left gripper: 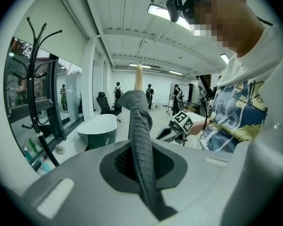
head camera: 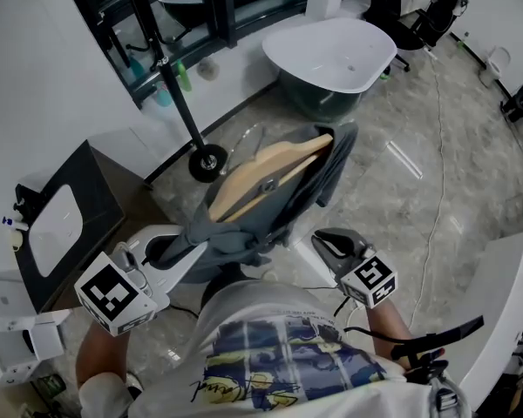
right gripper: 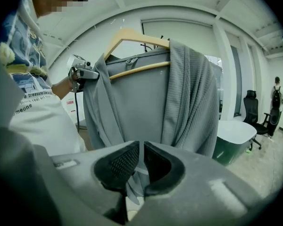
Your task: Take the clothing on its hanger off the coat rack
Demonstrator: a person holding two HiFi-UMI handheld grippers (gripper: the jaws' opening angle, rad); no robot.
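A grey garment hangs on a wooden hanger, held in the air between my two grippers, apart from the black coat rack. My left gripper is shut on a fold of the garment at the hanger's end, and the hanger's hook points up free. My right gripper sits at the garment's lower edge, jaws nearly together with a thin strip of fabric pinched between the pads. The hanger's wooden shoulders show above the cloth.
The coat rack's round base stands on the floor just beyond the garment, its hooks at left. A white bathtub stands farther back. A dark cabinet with a white basin is at left. A person's torso fills the near edge.
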